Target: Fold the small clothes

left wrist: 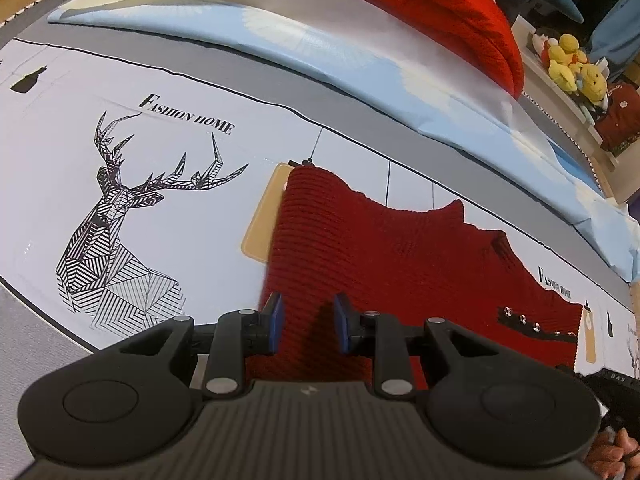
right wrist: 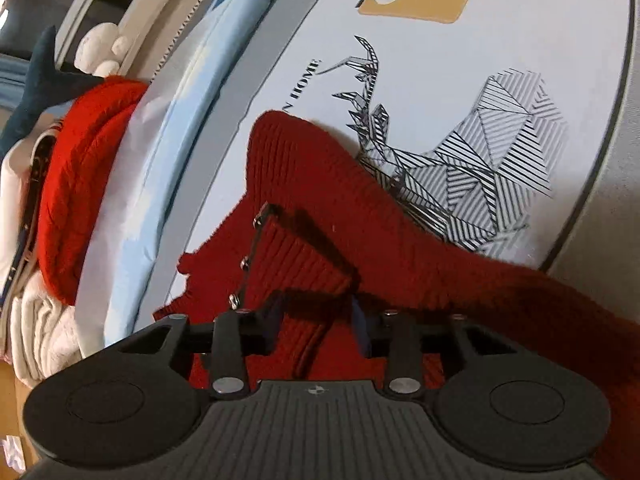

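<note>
Both tongs [left wrist: 308, 322] [right wrist: 318, 322] spread, low over red sweater [left wrist: 400, 248]

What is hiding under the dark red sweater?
The dark red sweater lies on the printed sheet; it overlaps a yellow tag print and a deer print. Anything else underneath is hidden.

Both feeds are evenly lit and bright, warm indoor light, no glare. Heavy fisheye bend: the printed sheet [left wrist: 168, 208] lines curve hard toward the edges. You get soft shadows from the right gripper [right wrist: 318, 320] falling on the red knit [right wrist: 320, 208]. Centre is sharp; corners go soft, and the plush toys [left wrist: 572, 64] look slightly blurred.
</note>
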Demonstrator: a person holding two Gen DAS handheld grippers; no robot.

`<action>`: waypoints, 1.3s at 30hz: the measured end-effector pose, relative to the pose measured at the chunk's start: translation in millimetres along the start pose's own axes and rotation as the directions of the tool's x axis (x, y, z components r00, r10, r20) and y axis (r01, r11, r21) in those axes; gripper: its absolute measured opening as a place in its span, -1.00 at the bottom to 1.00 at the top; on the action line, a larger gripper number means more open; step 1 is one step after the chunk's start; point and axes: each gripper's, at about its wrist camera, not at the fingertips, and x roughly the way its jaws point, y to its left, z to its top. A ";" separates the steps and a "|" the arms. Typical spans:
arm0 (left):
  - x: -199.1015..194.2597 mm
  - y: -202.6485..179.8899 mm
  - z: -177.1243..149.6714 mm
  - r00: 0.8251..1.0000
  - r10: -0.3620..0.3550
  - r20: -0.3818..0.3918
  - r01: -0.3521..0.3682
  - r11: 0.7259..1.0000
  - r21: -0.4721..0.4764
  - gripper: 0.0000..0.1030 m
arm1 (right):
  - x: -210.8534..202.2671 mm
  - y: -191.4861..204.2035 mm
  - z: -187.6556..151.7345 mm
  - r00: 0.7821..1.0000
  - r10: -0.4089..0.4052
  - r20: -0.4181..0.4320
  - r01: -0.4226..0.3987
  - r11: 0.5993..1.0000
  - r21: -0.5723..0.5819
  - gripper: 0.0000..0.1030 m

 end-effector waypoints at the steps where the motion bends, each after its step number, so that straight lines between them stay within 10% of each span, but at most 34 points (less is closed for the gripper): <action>1: -0.3 0.7 0.4 1.000 0.001 0.002 -0.001 1.000 0.000 -0.45 | -0.3 0.8 0.3 1.000 0.016 0.007 -0.016 1.000 -0.003 -0.86; 5: -1.5 2.6 1.7 1.000 0.001 0.006 0.000 1.000 -0.009 -0.45 | -25.0 24.1 -0.1 0.982 0.144 0.119 -0.132 0.985 -0.108 -0.88; 9: -0.8 -0.8 0.4 1.000 -0.007 0.004 0.007 1.000 -0.001 -0.45 | -69.2 50.1 -12.2 0.913 0.255 0.318 -0.174 0.950 -0.261 -0.88; 15: 16.1 -6.3 -7.6 0.998 0.024 -0.055 -0.021 0.998 0.054 -0.45 | -24.9 7.2 -1.2 0.976 -0.167 0.140 0.174 0.984 -0.037 -0.76; 20: 36.6 1.7 -19.2 0.986 0.093 -0.136 -0.085 0.994 0.065 -0.33 | -53.2 40.2 -13.6 0.945 -0.045 0.323 0.122 0.968 -0.221 -0.55; 22: 31.4 -0.6 -17.9 0.987 0.098 -0.124 -0.090 0.993 0.072 -0.35 | -43.3 39.9 -8.1 0.970 0.008 0.244 0.052 0.970 -0.237 -0.33; 25: 22.4 -6.5 -16.8 0.993 0.075 -0.087 -0.067 0.994 0.087 -0.35 | -15.6 17.9 -0.3 0.983 -0.150 0.101 0.165 0.973 -0.162 -0.50; 30: 30.7 -2.5 -21.2 0.982 0.118 -0.150 -0.102 0.989 0.109 -0.20 | -25.6 21.7 1.5 0.984 -0.125 0.129 0.145 0.976 -0.163 -0.43; 39: -52.4 -20.6 -12.4 0.993 0.090 0.077 -0.105 0.971 0.216 -0.21 | -80.1 51.5 -0.1 0.971 -0.097 0.218 0.151 0.958 -0.246 -0.31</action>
